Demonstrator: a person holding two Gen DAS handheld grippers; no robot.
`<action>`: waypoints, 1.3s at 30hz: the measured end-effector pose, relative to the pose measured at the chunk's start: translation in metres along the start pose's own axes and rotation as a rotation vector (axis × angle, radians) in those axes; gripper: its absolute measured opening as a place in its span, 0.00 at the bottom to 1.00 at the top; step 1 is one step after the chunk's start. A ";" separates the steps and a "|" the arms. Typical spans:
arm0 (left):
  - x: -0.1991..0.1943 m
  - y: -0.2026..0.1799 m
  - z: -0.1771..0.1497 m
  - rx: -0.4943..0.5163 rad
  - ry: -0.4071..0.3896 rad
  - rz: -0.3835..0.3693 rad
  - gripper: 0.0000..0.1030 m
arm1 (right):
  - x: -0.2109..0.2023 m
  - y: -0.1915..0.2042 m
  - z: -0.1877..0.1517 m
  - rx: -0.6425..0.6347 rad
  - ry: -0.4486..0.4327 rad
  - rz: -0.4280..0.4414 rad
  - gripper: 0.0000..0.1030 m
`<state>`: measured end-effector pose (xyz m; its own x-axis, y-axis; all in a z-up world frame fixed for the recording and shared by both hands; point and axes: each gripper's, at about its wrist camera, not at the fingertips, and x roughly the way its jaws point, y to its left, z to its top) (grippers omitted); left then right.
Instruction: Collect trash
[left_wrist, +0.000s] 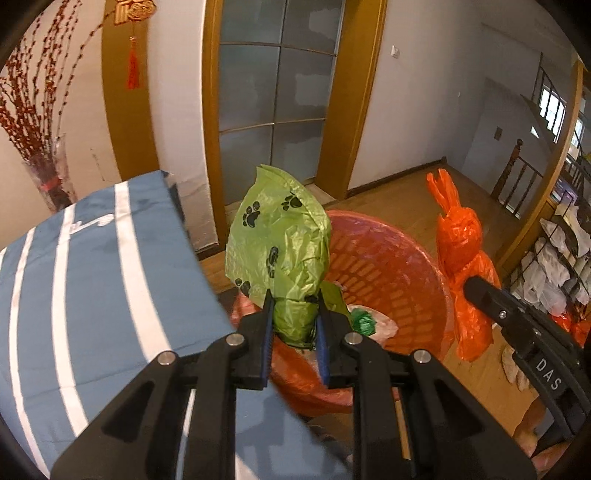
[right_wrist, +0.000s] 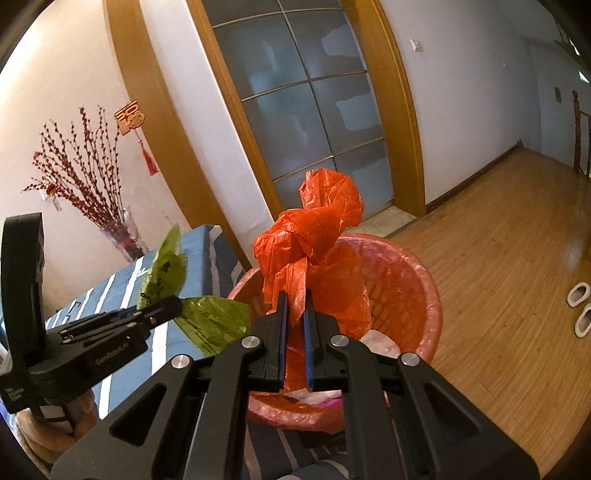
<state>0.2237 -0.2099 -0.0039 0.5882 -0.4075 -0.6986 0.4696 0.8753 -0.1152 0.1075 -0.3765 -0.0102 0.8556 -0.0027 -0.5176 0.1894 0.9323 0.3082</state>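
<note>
Left wrist view: left gripper (left_wrist: 294, 314), fingers clamped on green paw-print bag (left_wrist: 277, 236) above red basket (left_wrist: 388, 266); striped blue bed (left_wrist: 92, 277) alongside.
Right wrist view: right gripper (right_wrist: 295, 317), fingers clamped on knotted orange bag (right_wrist: 314, 240) over the basket; slippers (right_wrist: 580, 306) on wood floor (right_wrist: 498, 240).

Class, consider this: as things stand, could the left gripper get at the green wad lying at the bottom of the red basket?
Probably not yet. The left gripper is shut on the green paw-print bag, which hangs over the red basket above the green wad. The basket's mouth is open, but the jaws are occupied.
</note>
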 end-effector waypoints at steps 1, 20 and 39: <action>0.004 -0.002 0.001 -0.002 0.006 -0.006 0.19 | 0.002 -0.002 0.001 0.005 0.001 0.000 0.08; 0.031 0.018 -0.012 -0.040 0.062 0.051 0.59 | -0.004 -0.020 -0.002 0.038 -0.023 -0.055 0.64; -0.128 0.053 -0.096 -0.049 -0.228 0.307 0.96 | -0.091 0.080 -0.057 -0.229 -0.169 -0.206 0.98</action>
<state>0.1097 -0.0865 0.0116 0.8302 -0.1672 -0.5318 0.2201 0.9748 0.0371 0.0174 -0.2809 0.0161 0.8818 -0.2412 -0.4052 0.2697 0.9628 0.0137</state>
